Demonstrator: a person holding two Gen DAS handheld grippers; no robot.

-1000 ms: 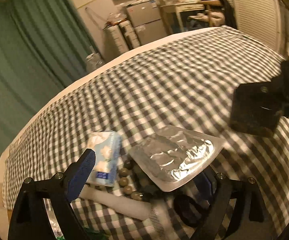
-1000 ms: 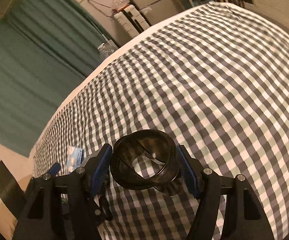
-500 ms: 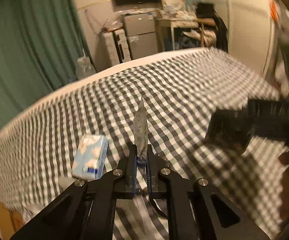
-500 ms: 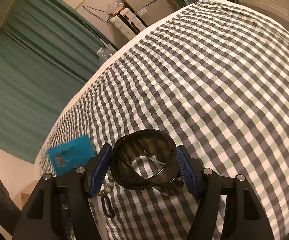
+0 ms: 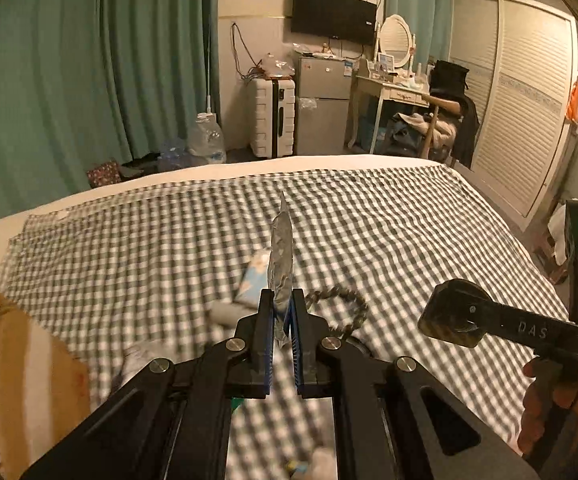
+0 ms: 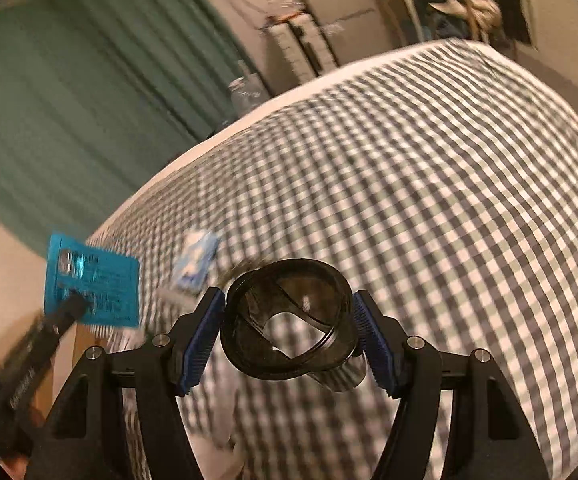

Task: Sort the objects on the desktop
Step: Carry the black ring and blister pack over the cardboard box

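My left tongs (image 5: 282,322) pinch a foil packet (image 5: 281,248) edge-on above the bed (image 5: 409,216); my right tongs (image 6: 289,330) clasp a dark ring (image 6: 287,322).

Your blue packet's print (image 6: 93,280) is too blurred to read — and beneath the left claw (image 5: 281,322), small items (image 5: 309,466) dissolve into smear.

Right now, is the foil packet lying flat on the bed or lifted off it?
Lifted. The foil packet stands on edge, pinched in the left claw above the checked bedspread.
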